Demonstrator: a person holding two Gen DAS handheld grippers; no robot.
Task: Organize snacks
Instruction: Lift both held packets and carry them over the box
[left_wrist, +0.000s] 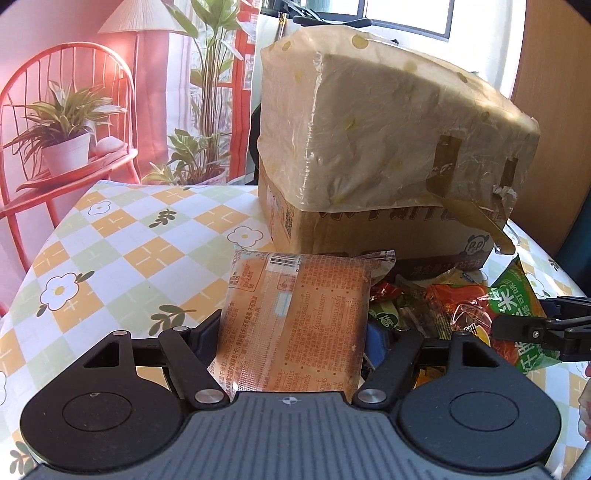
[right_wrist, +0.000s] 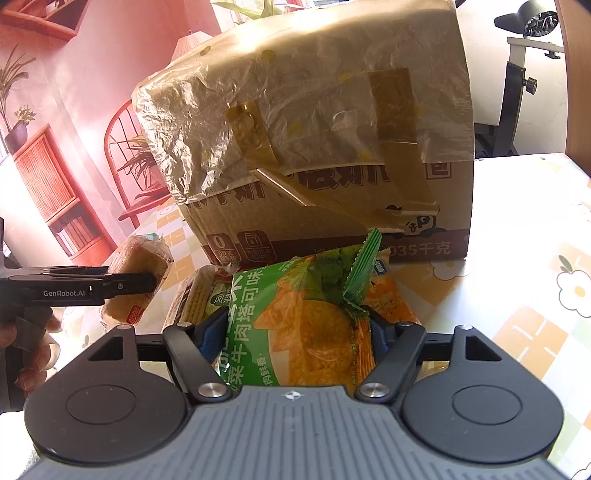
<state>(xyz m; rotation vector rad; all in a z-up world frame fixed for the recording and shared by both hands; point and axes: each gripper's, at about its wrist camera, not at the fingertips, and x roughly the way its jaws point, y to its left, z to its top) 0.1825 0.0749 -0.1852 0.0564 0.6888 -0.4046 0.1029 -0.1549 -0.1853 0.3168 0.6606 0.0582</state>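
Snacks in both tongs; my left tongs clamp an orange packet, back side up, barcode and fine print showing, flat and slightly glossy; my right tongs pinch a green chip bag, puffy, crimped top edge sticking up. Each is held above the mixed snack pile on the checked surface, in front of the taped box; I judge each is gripped separately so I can sort one kind at a time.
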